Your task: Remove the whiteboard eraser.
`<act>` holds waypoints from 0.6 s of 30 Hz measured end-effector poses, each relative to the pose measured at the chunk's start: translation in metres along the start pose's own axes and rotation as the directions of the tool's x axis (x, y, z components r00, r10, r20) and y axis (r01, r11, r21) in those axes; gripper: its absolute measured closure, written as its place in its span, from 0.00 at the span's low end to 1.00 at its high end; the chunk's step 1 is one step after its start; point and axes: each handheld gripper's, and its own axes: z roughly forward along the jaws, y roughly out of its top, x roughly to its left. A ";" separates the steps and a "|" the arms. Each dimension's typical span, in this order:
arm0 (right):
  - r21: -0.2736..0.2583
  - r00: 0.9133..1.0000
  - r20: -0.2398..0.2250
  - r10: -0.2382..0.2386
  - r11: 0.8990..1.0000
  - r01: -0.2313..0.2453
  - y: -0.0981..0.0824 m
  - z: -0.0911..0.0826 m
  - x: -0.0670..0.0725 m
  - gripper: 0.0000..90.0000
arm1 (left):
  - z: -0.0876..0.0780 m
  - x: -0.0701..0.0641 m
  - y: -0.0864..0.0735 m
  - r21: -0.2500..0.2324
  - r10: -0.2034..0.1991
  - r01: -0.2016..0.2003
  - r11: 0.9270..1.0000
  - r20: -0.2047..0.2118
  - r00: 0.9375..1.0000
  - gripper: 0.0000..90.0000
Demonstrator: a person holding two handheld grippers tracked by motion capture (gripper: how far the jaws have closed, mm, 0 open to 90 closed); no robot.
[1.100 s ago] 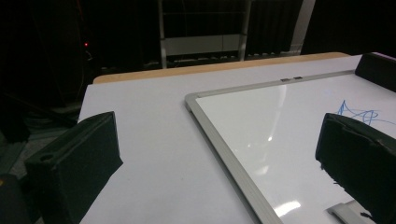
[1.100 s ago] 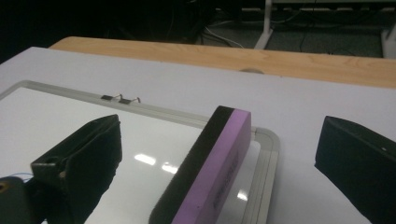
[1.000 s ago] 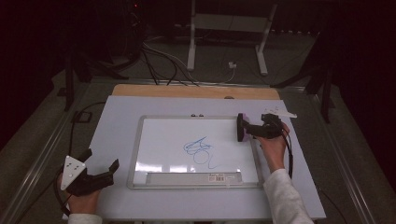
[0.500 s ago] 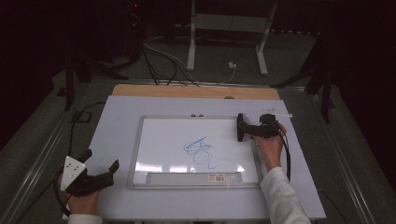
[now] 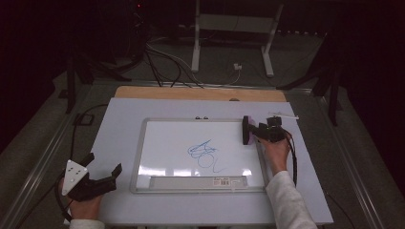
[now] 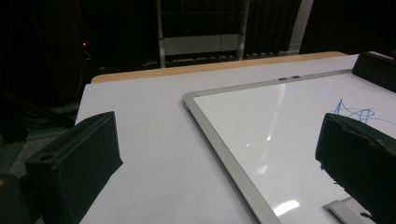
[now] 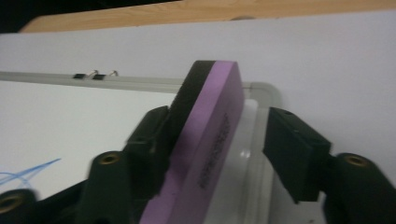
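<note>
I'm looking over a white table (image 5: 119, 124) in a dark room. My right gripper (image 5: 258, 133) has just been closing around the purple foam eraser with black felt (image 7: 212, 116), which is standing at the right edge of the silver-framed whiteboard (image 5: 172, 143). One pad is touching it and the other is standing off. That uneven contact is risking tipping the eraser. My left gripper (image 5: 102, 169) is gaping, empty. I'm counting one eraser, one board, one blue scribble (image 5: 203, 151) and two grippers.

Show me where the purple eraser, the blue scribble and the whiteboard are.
purple eraser (image 7: 212, 126), right gripper view, its purple side.
blue scribble (image 5: 204, 152), high view, middle of the drawing.
whiteboard (image 5: 138, 157), high view, left edge of its grey frame.
</note>
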 end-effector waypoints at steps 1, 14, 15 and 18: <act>0.002 1.000 -0.004 0.003 1.000 -0.003 0.000 0.000 0.000 0.49 | 0.000 0.000 0.000 0.001 0.000 0.000 1.000 0.000 1.000 0.01; 0.024 0.999 -0.048 -0.006 1.000 0.007 0.000 0.005 0.007 0.47 | 0.001 -0.001 0.000 0.002 0.002 -0.002 1.000 0.000 1.000 0.01; 0.028 0.999 -0.052 -0.013 0.999 0.015 0.001 0.007 0.009 0.47 | 0.000 -0.001 0.000 0.002 0.002 -0.002 1.000 0.000 1.000 0.01; 0.057 0.998 -0.058 -0.010 0.998 0.013 0.003 0.012 0.014 0.44 | -0.001 0.000 0.000 -0.003 0.000 0.000 1.000 -0.002 1.000 0.01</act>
